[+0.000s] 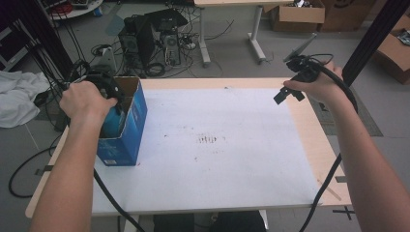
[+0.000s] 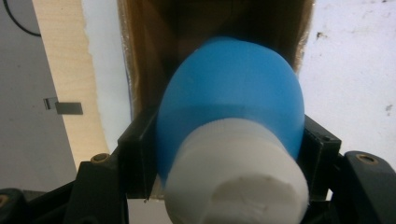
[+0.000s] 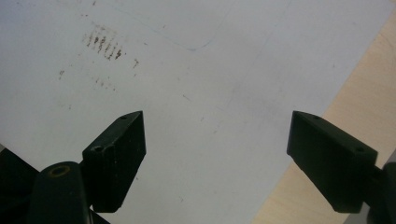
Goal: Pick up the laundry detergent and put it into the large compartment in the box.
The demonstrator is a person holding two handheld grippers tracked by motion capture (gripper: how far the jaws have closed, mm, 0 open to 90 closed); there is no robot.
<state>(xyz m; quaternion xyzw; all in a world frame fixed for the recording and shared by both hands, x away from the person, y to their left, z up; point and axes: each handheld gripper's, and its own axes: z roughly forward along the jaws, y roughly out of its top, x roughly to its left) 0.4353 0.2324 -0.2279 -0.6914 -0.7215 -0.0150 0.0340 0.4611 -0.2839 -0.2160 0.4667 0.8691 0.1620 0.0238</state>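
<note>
At the left edge of the table [image 1: 300,125], a blue bottle [image 2: 231,98] with a white cap [image 2: 233,177] is being gripped by the left gripper [image 2: 229,154], its jaws pressed on either side, and is being held in the mouth of an open blue box [image 1: 129,130], apparently partly inside. Over the far right side, the right gripper [image 3: 217,149] is being held with jaws spread wide and nothing between them.
</note>
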